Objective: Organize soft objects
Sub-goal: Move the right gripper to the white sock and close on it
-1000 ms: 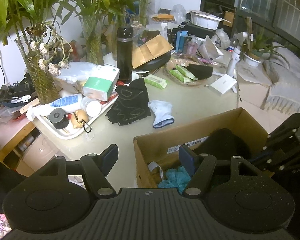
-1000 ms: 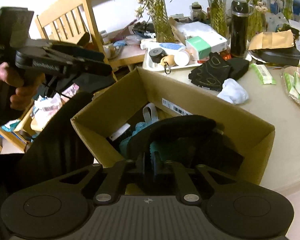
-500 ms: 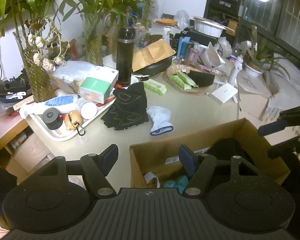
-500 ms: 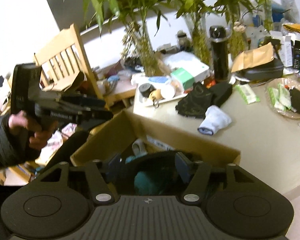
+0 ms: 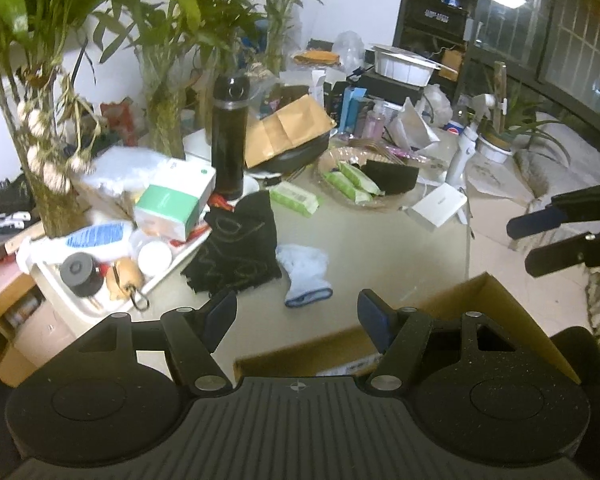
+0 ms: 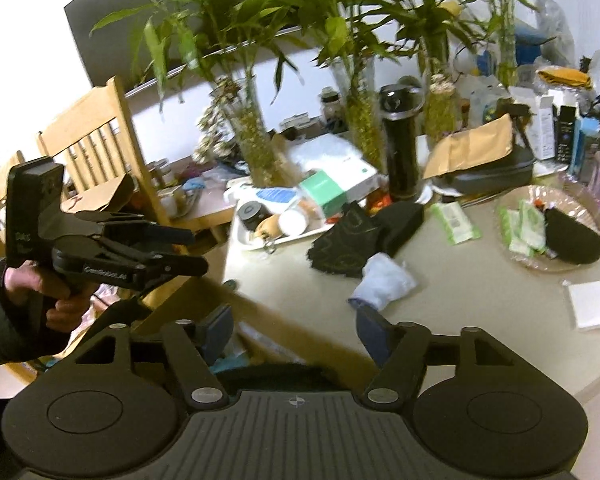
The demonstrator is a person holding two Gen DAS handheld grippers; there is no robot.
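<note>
**A:** Grippers first: right gripper (image 6: 294,330) has just been opening, jaws apart, nothing between them. Left gripper (image 5: 296,312) is spread and empty too.

**B:** So a drop looks done. Box (image 5: 500,300) sits right under both, at the table edge.

**A:** Just beyond, the white glove (image 5: 306,270) lies on the table (image 5: 380,248), touching the black cloth (image 5: 240,248).

**B:** My guess, that glove's next: reach forward, pinch it, carry it back to the box.
</note>
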